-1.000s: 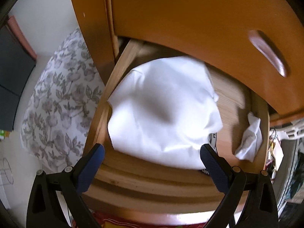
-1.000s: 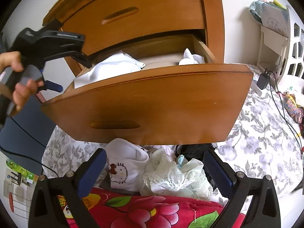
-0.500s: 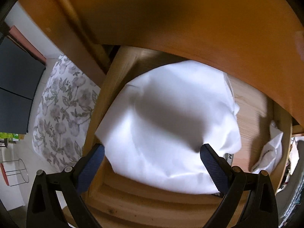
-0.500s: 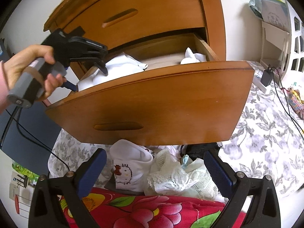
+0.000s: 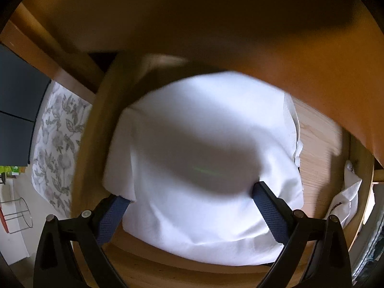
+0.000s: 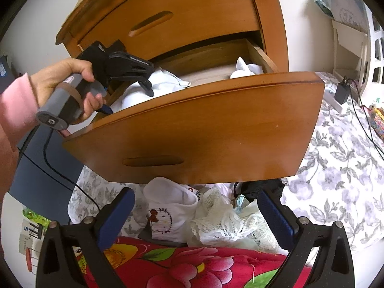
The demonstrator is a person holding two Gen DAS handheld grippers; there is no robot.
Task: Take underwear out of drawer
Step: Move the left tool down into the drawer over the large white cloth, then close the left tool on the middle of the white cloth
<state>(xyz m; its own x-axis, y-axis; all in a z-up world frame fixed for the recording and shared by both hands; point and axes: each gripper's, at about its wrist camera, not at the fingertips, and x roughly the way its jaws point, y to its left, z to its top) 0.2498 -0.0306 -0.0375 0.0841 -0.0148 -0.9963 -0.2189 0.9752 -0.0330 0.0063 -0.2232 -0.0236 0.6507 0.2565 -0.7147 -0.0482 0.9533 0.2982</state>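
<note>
Your spread left gripper (image 5: 189, 199) presses the white underwear (image 5: 204, 144) filling the open drawer (image 6: 192, 124); right gripper (image 6: 195, 212) hangs released.

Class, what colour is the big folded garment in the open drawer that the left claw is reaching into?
Plain white garment, clearest in the left wrist view.

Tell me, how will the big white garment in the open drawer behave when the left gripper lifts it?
The white garment looks soft and creased, so it will probably sag and unfold. It seems light. One edge lies over the drawer side, so it may drag there. The left gripper stands open around it.
</note>
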